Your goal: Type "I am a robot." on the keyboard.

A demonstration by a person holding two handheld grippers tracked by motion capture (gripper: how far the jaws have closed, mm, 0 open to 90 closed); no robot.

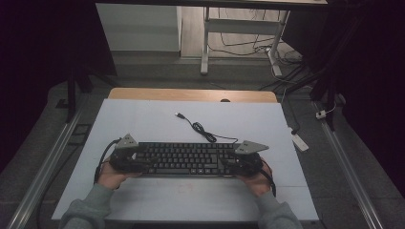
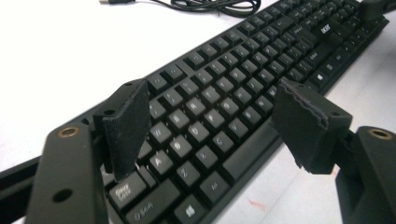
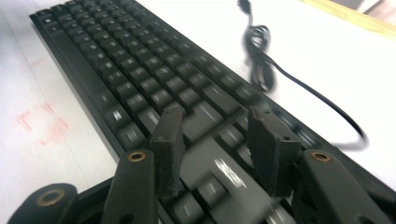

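A black keyboard [image 1: 186,158] lies flat across a white mat [image 1: 143,119], and its black cable [image 1: 200,129] coils behind it and ends in a USB plug [image 1: 179,115]. My left gripper [image 1: 141,162] is at the keyboard's left end. In the left gripper view its jaws [image 2: 212,93] stand wide open above the letter keys of the keyboard [image 2: 224,93], gripping nothing. My right gripper [image 1: 230,162] is at the right end. Its jaws [image 3: 214,114] are apart over the keys of the keyboard [image 3: 140,70], with the pads pressing on nothing. The cable [image 3: 261,60] runs off beyond them.
The mat covers a wooden table [image 1: 191,94] whose far edge shows. Faint red marks [image 3: 42,123] are drawn on the mat in front of the keyboard. A power strip [image 1: 300,141] and desk legs [image 1: 205,43] stand on the floor beyond the table.
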